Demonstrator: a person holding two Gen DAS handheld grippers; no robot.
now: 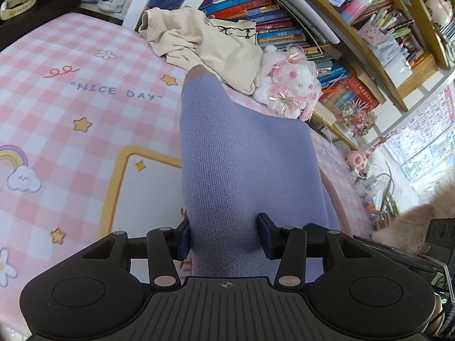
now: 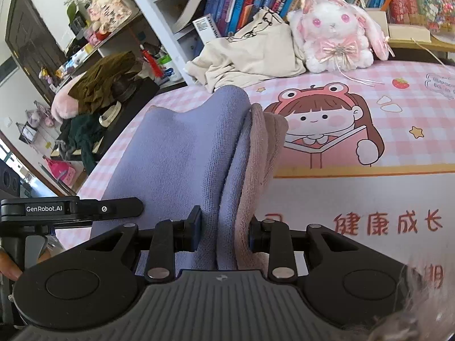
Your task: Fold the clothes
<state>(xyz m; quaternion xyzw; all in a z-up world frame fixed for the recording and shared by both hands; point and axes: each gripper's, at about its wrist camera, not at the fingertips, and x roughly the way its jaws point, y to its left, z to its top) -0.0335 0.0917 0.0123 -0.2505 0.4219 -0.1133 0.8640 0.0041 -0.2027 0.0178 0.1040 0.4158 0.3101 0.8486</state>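
- The left hand-held gripper (image 1: 224, 234) is spread wide around a lavender knit garment (image 1: 241, 164). The cloth bulges between its blue pads (image 1: 183, 238), and whether they press the fabric cannot be told.
- The right hand-held gripper (image 2: 224, 231) is clamped on the same lavender knit garment (image 2: 182, 153) together with its taupe inner layer (image 2: 256, 170); both layers are bunched into folds between the pads.
- The garment runs from both grippers away over the surface (image 1: 57, 113), which carries a pink-and-white checked mat printed with "NICE DAY", stars and a rainbow.
- In the right wrist view the mat (image 2: 398, 119) shows a cartoon girl in a frog hood.
- A crumpled cream garment (image 1: 204, 42) lies at the far edge of the surface, just beside a white-and-pink plush rabbit (image 1: 290, 85).
- Behind them stand shelves of books (image 1: 256, 2).
- In the right wrist view, the left gripper's black body, marked "GenRobot.AI" (image 2: 44, 209), shows at the left edge.
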